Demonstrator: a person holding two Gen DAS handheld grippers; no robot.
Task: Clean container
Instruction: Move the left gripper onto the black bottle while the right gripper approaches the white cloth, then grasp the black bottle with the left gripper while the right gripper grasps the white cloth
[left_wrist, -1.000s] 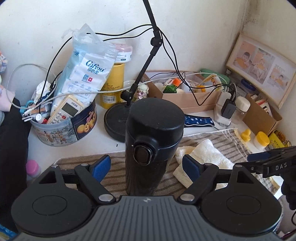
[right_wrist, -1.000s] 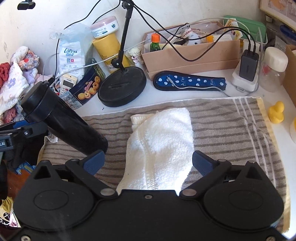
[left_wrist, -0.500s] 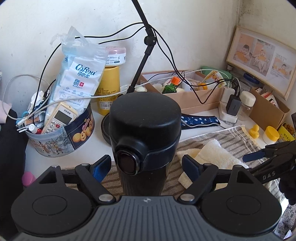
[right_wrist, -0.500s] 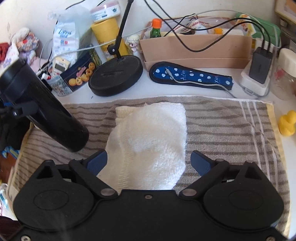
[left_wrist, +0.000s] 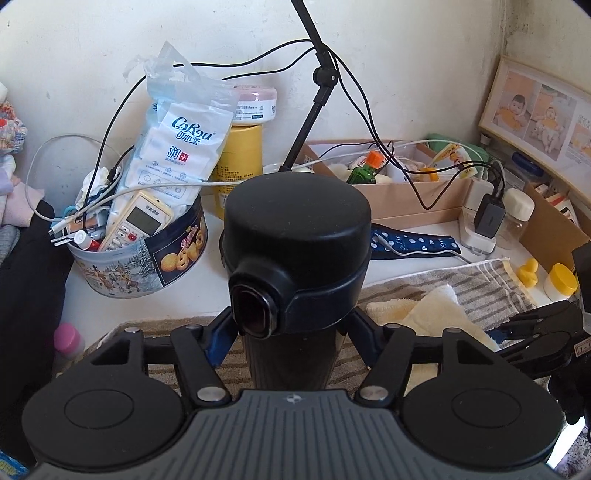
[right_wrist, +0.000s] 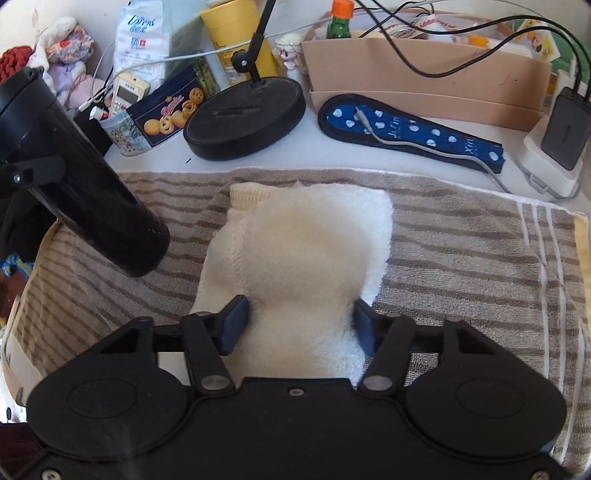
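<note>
A black flask (left_wrist: 295, 236) with a push-button lid fills the middle of the left wrist view. My left gripper (left_wrist: 291, 328) is shut on its body, blue pads pressed against both sides. From the right wrist view the flask (right_wrist: 85, 192) leans left, its base on the striped towel (right_wrist: 461, 251). A folded white cloth (right_wrist: 303, 251) lies on that towel beside the flask. My right gripper (right_wrist: 299, 325) is shut on the cloth's near end, which bunches between the pads. The right gripper (left_wrist: 535, 328) also shows at the right edge of the left wrist view, over the white cloth (left_wrist: 432, 310).
Behind the towel stand a cookie tin (left_wrist: 147, 258) stuffed with a remote and cables, a black round stand base (right_wrist: 243, 122), a cardboard box (right_wrist: 424, 74) of bottles, a blue dotted case (right_wrist: 406, 136) and a charger (right_wrist: 561, 136). A yellow duck (left_wrist: 528, 269) sits far right.
Both grippers went from open to shut: the left closed on the flask, the right on the white cloth. The flask now stands nearer and leans toward the left camera.
</note>
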